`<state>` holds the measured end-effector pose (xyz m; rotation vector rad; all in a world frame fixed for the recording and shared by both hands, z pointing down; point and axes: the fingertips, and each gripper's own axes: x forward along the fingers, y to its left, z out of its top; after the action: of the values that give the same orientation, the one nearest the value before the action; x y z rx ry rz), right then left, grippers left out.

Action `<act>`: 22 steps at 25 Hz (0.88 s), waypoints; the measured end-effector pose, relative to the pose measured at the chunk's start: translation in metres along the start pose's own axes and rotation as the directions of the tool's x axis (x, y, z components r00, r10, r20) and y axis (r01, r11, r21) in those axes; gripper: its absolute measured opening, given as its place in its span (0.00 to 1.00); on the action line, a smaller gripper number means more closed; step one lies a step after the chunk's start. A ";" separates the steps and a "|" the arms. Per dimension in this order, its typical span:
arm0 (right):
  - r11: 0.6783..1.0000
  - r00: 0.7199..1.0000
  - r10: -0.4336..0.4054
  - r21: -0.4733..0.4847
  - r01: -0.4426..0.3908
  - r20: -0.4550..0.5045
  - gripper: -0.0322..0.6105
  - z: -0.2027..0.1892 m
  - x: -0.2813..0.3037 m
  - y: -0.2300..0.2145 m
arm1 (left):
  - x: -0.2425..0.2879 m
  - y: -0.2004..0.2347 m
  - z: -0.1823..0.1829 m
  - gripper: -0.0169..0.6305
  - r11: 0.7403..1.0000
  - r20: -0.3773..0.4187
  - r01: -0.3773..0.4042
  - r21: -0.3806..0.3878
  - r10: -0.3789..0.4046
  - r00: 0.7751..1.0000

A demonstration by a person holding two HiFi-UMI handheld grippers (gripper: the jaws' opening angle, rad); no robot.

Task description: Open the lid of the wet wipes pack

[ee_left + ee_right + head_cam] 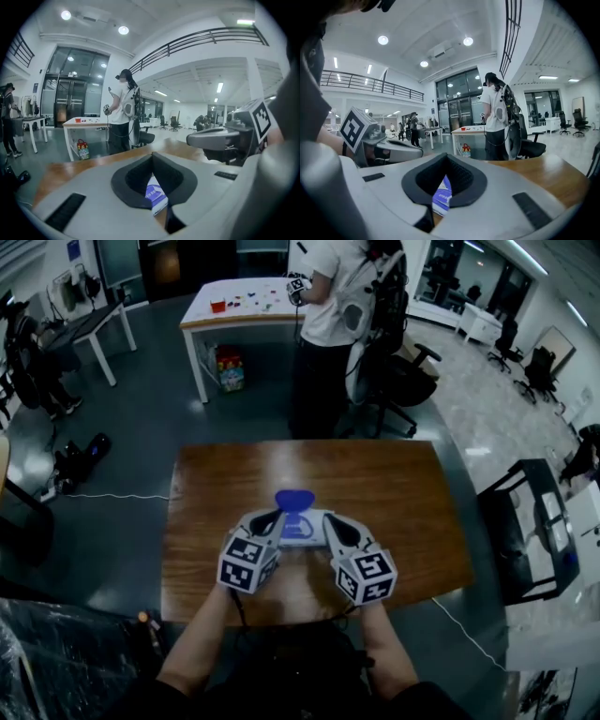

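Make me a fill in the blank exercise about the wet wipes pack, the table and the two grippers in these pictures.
1. The wet wipes pack rests on a brown table made of ___.
2. The pack's lid is ___ in colour.
3. In the head view the pack sits ___ the left gripper and the right gripper.

Missing words: wood; blue; between

No text can be read. The wet wipes pack (154,194), at lower centre, bears white print on blue, too blurred to read. The marker cubes (247,564) (366,576) carry only black-and-white patterns.
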<state>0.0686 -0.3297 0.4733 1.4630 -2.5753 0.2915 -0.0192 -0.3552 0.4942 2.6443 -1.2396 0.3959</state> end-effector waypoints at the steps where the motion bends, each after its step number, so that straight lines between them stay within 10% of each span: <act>1: 1.000 1.000 0.001 -0.003 -0.001 0.022 0.06 0.008 -0.004 0.005 | -0.005 -0.004 0.006 0.04 1.000 0.014 0.006 0.001 -0.006 1.000; 22: 0.997 0.975 0.061 -0.068 -0.047 0.213 0.06 0.085 -0.061 0.049 | -0.062 -0.061 0.082 0.04 0.996 0.152 0.042 0.084 -0.054 0.987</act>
<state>0.0533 -0.2758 0.3720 1.4785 -2.7672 0.0603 0.0029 -0.2955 0.3935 2.8139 -1.2241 0.2424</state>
